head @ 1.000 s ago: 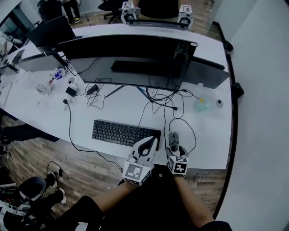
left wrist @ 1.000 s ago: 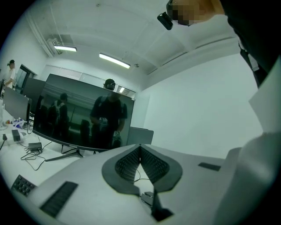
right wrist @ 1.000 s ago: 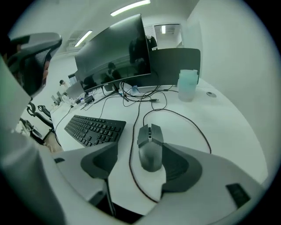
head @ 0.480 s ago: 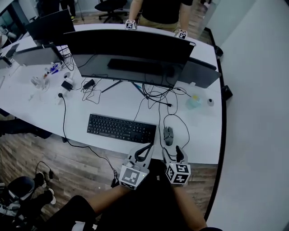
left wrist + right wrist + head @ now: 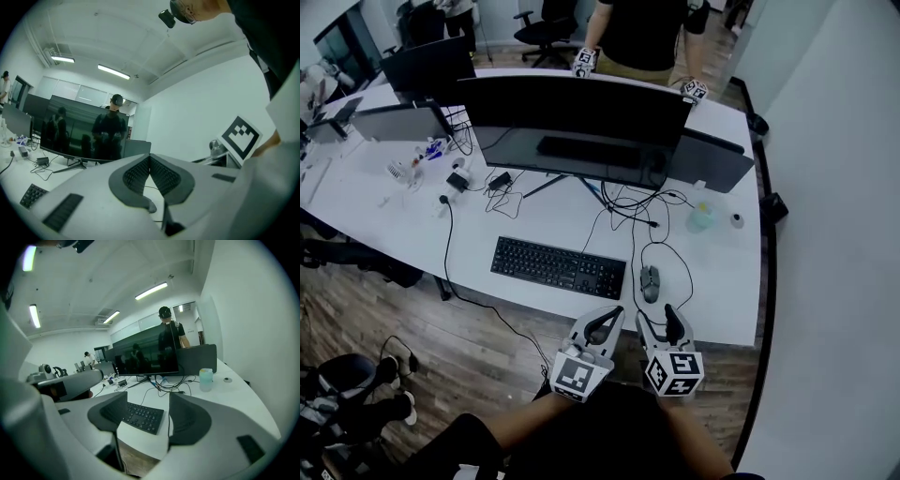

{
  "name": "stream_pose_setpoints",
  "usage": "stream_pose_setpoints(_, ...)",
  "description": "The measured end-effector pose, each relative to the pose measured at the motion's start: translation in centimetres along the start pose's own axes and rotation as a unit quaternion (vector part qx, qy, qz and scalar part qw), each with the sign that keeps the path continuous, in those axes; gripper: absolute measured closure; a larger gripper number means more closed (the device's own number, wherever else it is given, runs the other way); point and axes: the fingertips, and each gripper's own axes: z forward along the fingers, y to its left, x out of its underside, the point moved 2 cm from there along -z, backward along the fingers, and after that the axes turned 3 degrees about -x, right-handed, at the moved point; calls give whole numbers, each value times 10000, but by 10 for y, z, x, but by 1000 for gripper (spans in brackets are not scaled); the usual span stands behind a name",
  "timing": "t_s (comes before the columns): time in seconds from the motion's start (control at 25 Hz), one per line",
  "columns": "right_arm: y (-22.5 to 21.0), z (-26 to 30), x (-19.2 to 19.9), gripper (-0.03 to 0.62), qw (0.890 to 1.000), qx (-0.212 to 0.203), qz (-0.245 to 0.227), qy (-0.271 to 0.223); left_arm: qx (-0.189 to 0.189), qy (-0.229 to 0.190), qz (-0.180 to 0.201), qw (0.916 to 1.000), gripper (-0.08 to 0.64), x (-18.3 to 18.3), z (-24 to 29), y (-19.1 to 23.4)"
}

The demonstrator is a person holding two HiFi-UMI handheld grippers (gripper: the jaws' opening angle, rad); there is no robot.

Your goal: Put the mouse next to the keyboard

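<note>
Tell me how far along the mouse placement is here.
Done, it seems: the dark grey wired mouse lies on the white desk just right of the black keyboard. In hand: nothing; the right hand-held gripper is empty with jaws closing, the left hand-held gripper shut and empty. Left: nothing apparent.

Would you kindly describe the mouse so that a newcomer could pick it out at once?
Find the long white desk with the wide dark monitor. A black keyboard lies before the monitor, and the mouse sits just off its right end. It is small, rounded and dark grey, unlike the flat keyboard beside it.
</note>
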Motion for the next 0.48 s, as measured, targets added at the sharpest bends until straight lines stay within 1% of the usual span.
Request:
stream_pose_setpoints(0.08, 1, -17, -8, 309, 9999, -71, -42, -144, -83, 22, 11, 10000, 557, -5, -6, -12)
stream_pose_setpoints(0.2, 2, -48, -16, 326, 9992, -187, -41, -360, -308, -42, -226, 9993, 557, -11, -15, -25)
stream_pose_setpoints(0.28, 2, -69, -19, 333, 9984, -233, -95, -506, -415, -90, -317, 9986, 557, -14, -19, -34)
stream_pose_setpoints(0.36, 2, -92, -21, 359, 9974, -262, -177, -654, -415, -134, -306, 9986, 557, -18, -24, -52)
stream_pose_setpoints(0.48, 0, -128, -24, 396, 9953, -280, -298, -879, -319, -255, -235, 9989, 557, -24, -35, -87)
